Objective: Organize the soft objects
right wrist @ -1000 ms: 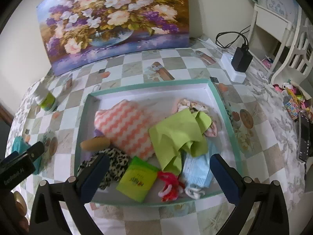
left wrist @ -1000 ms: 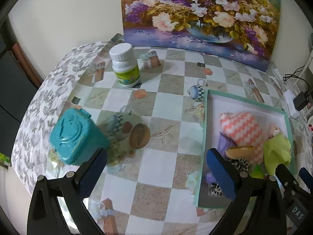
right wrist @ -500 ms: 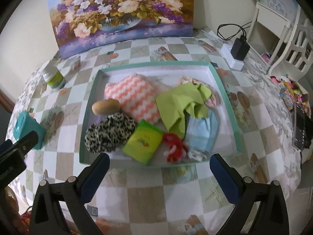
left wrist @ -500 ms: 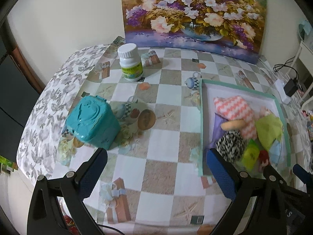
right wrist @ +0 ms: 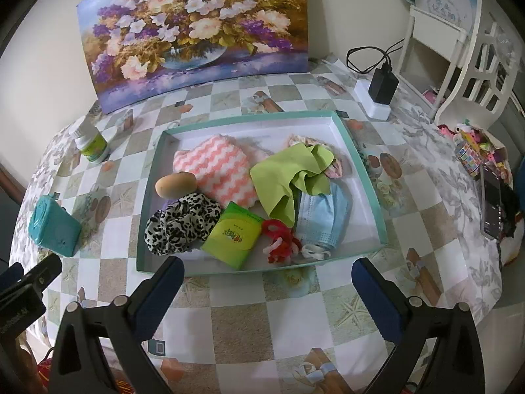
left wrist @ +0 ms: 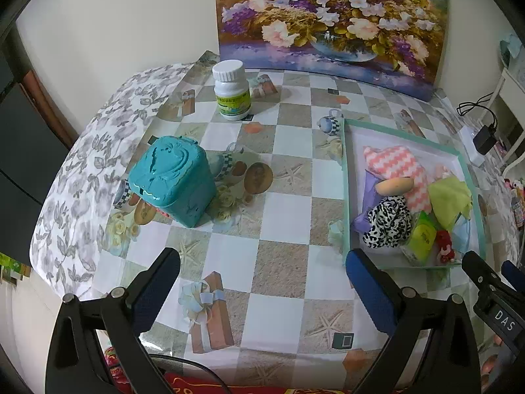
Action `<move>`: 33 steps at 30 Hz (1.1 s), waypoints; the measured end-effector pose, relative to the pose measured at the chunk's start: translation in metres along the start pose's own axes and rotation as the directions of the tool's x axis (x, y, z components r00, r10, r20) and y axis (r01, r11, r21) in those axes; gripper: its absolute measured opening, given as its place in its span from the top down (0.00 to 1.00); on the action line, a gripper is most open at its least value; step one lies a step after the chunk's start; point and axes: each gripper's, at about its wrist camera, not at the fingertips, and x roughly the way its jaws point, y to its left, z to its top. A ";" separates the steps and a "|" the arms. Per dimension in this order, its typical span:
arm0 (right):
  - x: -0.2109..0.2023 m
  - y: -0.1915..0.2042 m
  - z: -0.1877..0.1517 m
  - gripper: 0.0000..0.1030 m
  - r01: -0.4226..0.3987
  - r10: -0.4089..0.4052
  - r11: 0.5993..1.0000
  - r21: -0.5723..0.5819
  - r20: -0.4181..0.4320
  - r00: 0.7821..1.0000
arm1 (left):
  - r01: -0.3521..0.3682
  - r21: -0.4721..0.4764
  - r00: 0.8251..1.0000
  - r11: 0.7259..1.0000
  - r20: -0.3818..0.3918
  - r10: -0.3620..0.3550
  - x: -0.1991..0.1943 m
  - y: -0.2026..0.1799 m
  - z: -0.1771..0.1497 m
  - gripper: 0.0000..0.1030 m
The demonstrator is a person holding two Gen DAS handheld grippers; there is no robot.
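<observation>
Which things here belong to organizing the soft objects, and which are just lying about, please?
Job: tray, chevron cloth, green cloth, leopard scrunchie, face mask, tissue pack, red tie.
Lying about: pill bottle, teal box, painting, charger.

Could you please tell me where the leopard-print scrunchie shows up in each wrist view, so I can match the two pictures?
Left wrist view: the leopard-print scrunchie lies low right, in the near-left corner of the teal tray.
Right wrist view: the scrunchie lies left of centre, in the tray's near-left corner.
Shared landmark: the potato, just behind it in both views.
</observation>
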 end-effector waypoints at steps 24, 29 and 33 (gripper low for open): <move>0.005 0.007 0.000 0.00 0.002 -0.002 0.999 -0.046 -0.008 1.000 | 0.024 0.017 0.999 1.000 -0.043 -0.024 0.009 -0.003 0.003 0.02; 0.006 0.009 0.000 0.00 0.006 -0.007 0.999 -0.048 -0.008 1.000 | 0.027 0.014 0.998 1.000 -0.050 -0.026 0.011 -0.003 0.003 0.02; 0.008 0.008 0.000 0.00 0.006 -0.007 0.999 -0.052 -0.014 1.000 | 0.024 0.011 0.998 1.000 -0.059 -0.023 0.013 -0.002 0.004 0.02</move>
